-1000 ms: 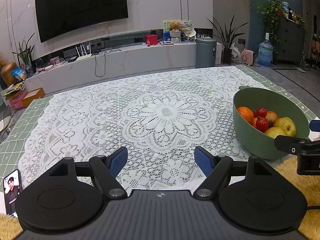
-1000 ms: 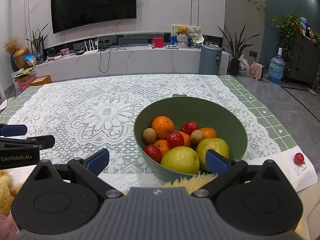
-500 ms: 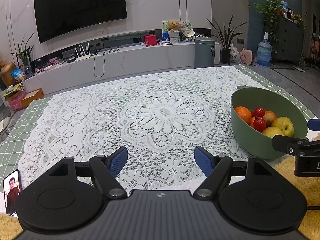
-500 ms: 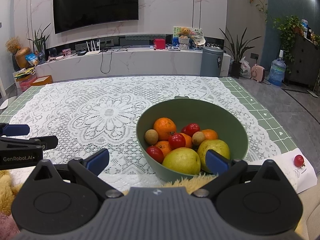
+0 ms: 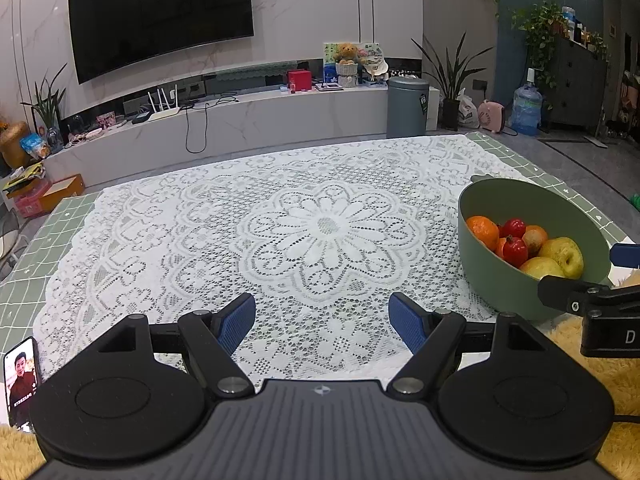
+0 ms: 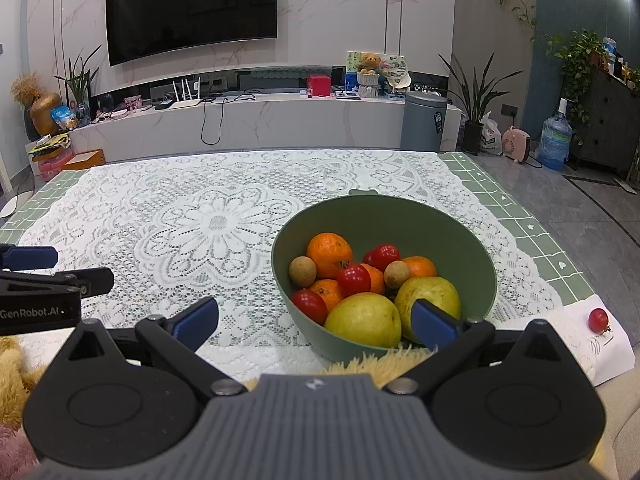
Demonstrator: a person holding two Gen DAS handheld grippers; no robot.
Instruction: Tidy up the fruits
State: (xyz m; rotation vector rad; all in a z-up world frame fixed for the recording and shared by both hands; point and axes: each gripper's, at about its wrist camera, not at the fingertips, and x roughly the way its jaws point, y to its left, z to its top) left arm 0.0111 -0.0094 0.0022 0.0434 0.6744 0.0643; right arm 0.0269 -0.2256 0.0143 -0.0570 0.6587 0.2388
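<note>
A green bowl (image 6: 460, 236) sits on the lace tablecloth (image 6: 208, 224), holding oranges (image 6: 329, 254), red tomatoes (image 6: 353, 279), two yellow-green pears (image 6: 363, 320) and small brown fruits (image 6: 302, 271). In the left wrist view the same bowl (image 5: 492, 256) stands at the right. My right gripper (image 6: 314, 318) hovers open just before the bowl's near rim, nothing between its blue pads. My left gripper (image 5: 322, 322) is open over bare lace near the table's front edge. One red tomato (image 6: 598, 319) lies apart on a white paper (image 6: 612, 356) at far right.
A phone (image 5: 22, 380) lies at the front left corner. Yellow fluffy fabric (image 5: 600, 356) runs along the near edge. The wide lace middle (image 5: 320, 224) carries nothing. Beyond the table stand a TV console (image 5: 240, 120), a grey bin (image 5: 407, 106) and plants.
Both grippers have pulled back slightly and risen a little, so the bowl looks a touch farther away. Their jaws stay equally wide. No fruit has moved.
</note>
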